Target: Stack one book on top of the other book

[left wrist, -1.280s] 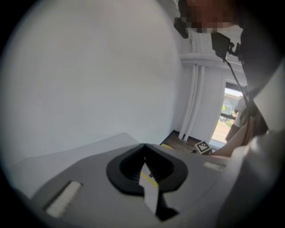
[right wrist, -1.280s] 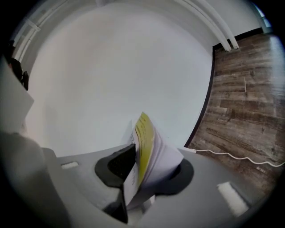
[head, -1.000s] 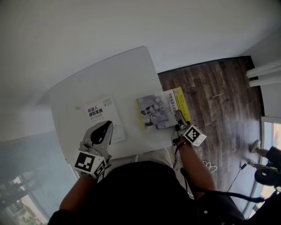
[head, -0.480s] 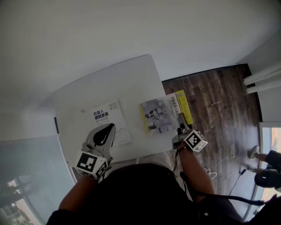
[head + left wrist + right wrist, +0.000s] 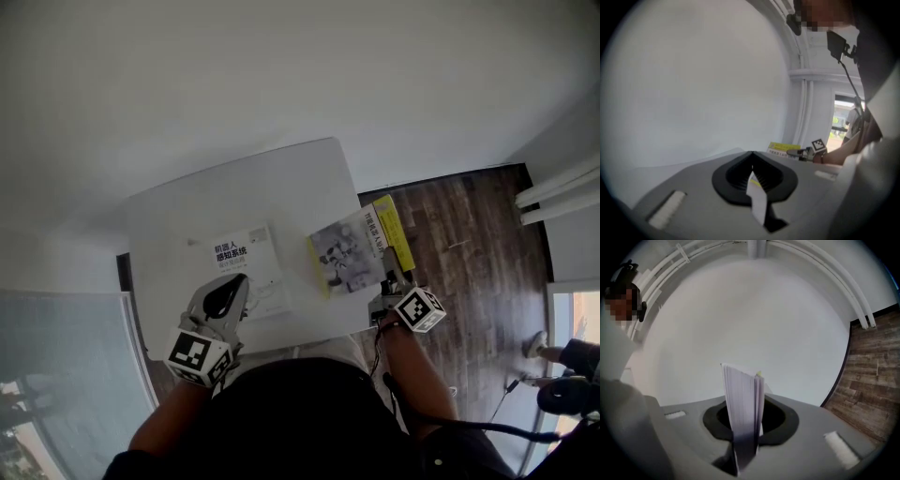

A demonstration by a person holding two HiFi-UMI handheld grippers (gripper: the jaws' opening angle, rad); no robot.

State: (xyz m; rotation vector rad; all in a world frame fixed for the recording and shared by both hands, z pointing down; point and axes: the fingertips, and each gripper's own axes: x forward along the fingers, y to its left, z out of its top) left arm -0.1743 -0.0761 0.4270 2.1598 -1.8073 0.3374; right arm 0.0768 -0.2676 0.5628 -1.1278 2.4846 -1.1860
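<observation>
A white book [image 5: 246, 261] lies at the left of the white table [image 5: 281, 178]. My left gripper [image 5: 228, 292] sits at its near edge; in the left gripper view the jaws [image 5: 752, 174] are shut on a thin white strip of it [image 5: 757, 199]. A grey and yellow book [image 5: 354, 251] is at the table's right edge, tilted. My right gripper [image 5: 387, 286] grips its near right corner. The right gripper view shows its page edges [image 5: 743, 408] standing between the closing jaws [image 5: 746, 439], which press on them. The left gripper view also catches the yellow book [image 5: 780, 147].
Dark wood floor [image 5: 459, 216] runs right of the table, which ends just past the grey and yellow book. White pipes [image 5: 562, 183] stand at the far right. A plain white wall lies beyond the table. The person's body fills the bottom of the head view.
The right gripper has risen with the grey and yellow book, whose near corner is now off the table. The left gripper has crept forward along the white book's near edge.
</observation>
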